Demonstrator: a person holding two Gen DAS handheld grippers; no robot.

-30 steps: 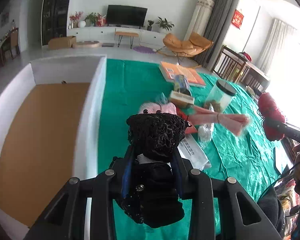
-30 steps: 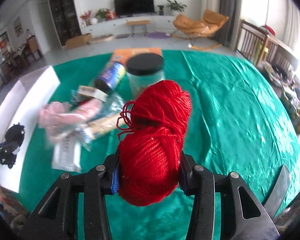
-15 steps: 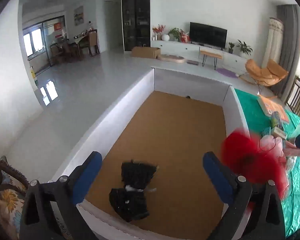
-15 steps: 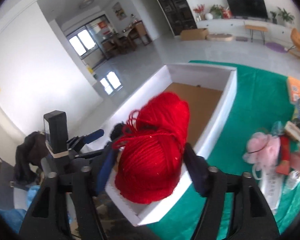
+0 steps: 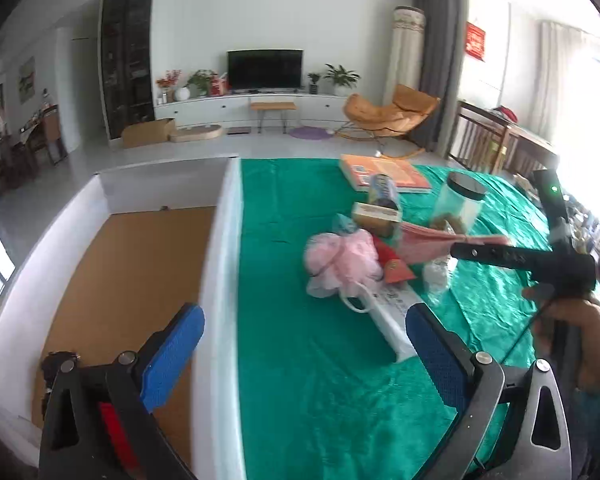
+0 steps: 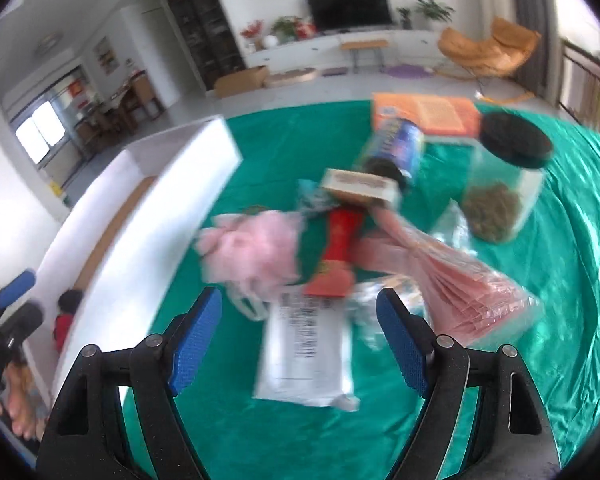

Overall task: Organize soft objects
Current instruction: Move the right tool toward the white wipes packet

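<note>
Both tools are spread wide with nothing between their blue pads. The left tool (image 5: 304, 350) fills the bottom of its view, straddling the white wall of the box (image 5: 220, 248), one pad over the box's brown floor and the other over the green cloth of the counter (image 5: 300, 360). The right tool (image 6: 300, 340) hangs over the cluttered middle of the counter, its jaws framing a white printed packet (image 6: 306, 356) lying flat on the cloth. Just above that packet in the right wrist view sits the pink mesh puff (image 6: 256, 252), blurred, beside a red pouch (image 6: 338, 252) and a sheaf of pink sheets in clear wrap (image 6: 452, 276). Further up are a small flat carton (image 6: 358, 186), a blue can on its side (image 6: 396, 152), a clear jar with a black lid (image 6: 504, 176) and an orange book (image 6: 428, 114). At the lower left of that view, inside the box, the red yarn (image 6: 63, 330) lies against its near wall with the black knit piece (image 6: 70, 302) touching it above. The person's hand (image 5: 572, 340) grips the right tool's handle at the right edge of the left wrist view.
</note>
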